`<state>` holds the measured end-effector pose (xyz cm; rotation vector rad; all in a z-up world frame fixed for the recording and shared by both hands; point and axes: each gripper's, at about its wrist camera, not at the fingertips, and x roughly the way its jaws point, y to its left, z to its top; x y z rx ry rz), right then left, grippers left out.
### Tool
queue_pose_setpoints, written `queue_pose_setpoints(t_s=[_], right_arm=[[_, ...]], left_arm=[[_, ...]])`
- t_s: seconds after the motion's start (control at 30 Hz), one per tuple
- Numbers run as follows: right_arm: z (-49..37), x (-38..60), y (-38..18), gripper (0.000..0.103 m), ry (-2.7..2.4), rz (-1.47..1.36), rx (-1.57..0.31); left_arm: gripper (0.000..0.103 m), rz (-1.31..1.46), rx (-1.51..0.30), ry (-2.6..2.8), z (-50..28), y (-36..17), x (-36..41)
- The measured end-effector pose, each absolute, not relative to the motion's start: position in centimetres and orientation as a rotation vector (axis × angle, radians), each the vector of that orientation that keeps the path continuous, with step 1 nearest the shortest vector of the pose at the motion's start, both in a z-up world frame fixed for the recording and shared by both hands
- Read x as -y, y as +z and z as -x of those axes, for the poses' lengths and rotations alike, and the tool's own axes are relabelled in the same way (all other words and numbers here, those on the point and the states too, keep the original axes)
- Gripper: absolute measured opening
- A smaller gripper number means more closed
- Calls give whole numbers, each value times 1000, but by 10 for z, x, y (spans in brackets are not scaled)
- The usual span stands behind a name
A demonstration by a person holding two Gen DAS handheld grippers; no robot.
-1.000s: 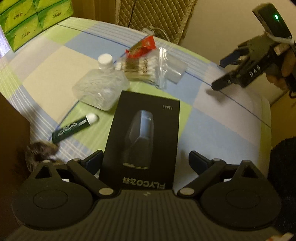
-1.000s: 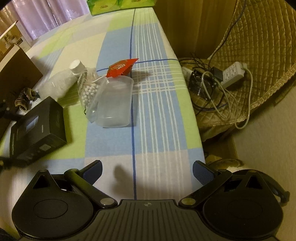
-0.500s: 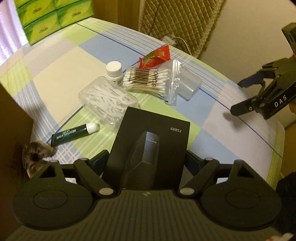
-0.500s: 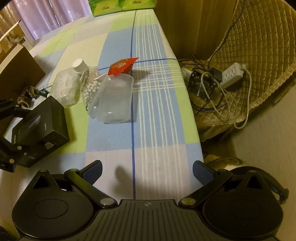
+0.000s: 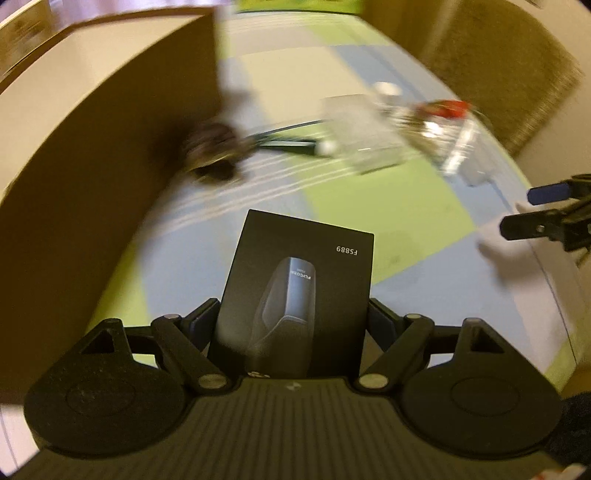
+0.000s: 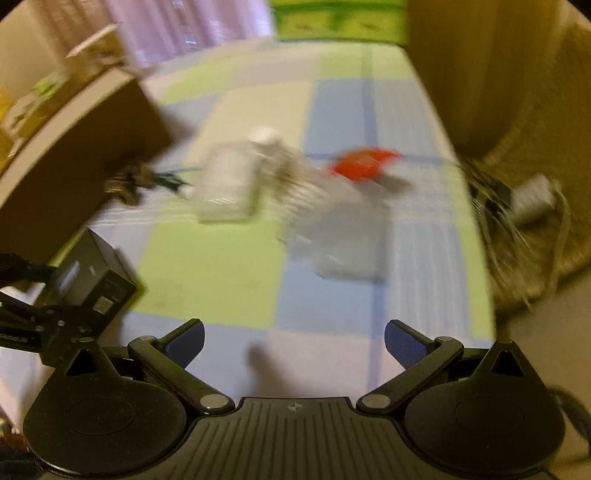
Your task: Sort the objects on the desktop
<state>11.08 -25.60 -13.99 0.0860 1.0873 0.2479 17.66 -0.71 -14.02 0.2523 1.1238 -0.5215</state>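
Note:
My left gripper (image 5: 293, 317) is shut on a black shaver box (image 5: 299, 291) marked FS889, held above the checked tablecloth (image 5: 369, 192). From the right wrist the same box (image 6: 92, 280) hangs at the left edge in the left gripper (image 6: 33, 295). My right gripper (image 6: 293, 338) is open with nothing between its fingers; it also shows at the right edge of the left wrist view (image 5: 539, 210). Blurred on the cloth lie a clear plastic box (image 6: 229, 188), a white-capped bottle (image 6: 264, 138), a bag of cotton swabs (image 6: 303, 188), a red packet (image 6: 362, 164), a green tube (image 5: 291, 146) and a dark hair tie (image 5: 214, 155).
A tall brown cardboard box (image 5: 92, 155) stands at the left, close to the held box. Green tissue packs (image 6: 340, 18) sit at the far end. A power strip and cables (image 6: 532, 199) lie on the floor beyond the table's right edge. A clear cup (image 6: 347, 243) lies near the swabs.
My left gripper has lifted the black box and swung it left toward the cardboard box. Both views are now motion-blurred; the right gripper has shifted forward and stays open.

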Motion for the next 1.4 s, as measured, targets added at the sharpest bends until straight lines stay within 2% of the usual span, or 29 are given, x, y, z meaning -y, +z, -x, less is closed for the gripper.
queue_pose_setpoints(t_s=[0.17,0.27,0.37,1.03,1.13,1.23,1.33,1.4], right_arm=[[-123,214,-130,99,421,6,-984],[-132,189,-126,84,520,60,-930],[-144,169,-127,77,599,102,-892],[-229,72,-173,71,759,257,-820],[-235,62,-183,67,758,284,-829],[-237,57,-189,54,752,310,-839],[-237,57,-190,36,751,316,-847],[-233,59,-187,20,755,324,-847]], left_arm=[[80,-165,-1142,-373,-165,-137,-29],[80,-111,-1147,-288,-158,-135,-50],[80,-61,-1150,-215,-151,-135,-71],[80,153,-1145,141,-102,-127,-192],[80,154,-1136,165,-103,-123,-203],[80,152,-1125,181,-106,-119,-210],[80,154,-1115,189,-107,-114,-217],[80,155,-1109,191,-108,-109,-220]])
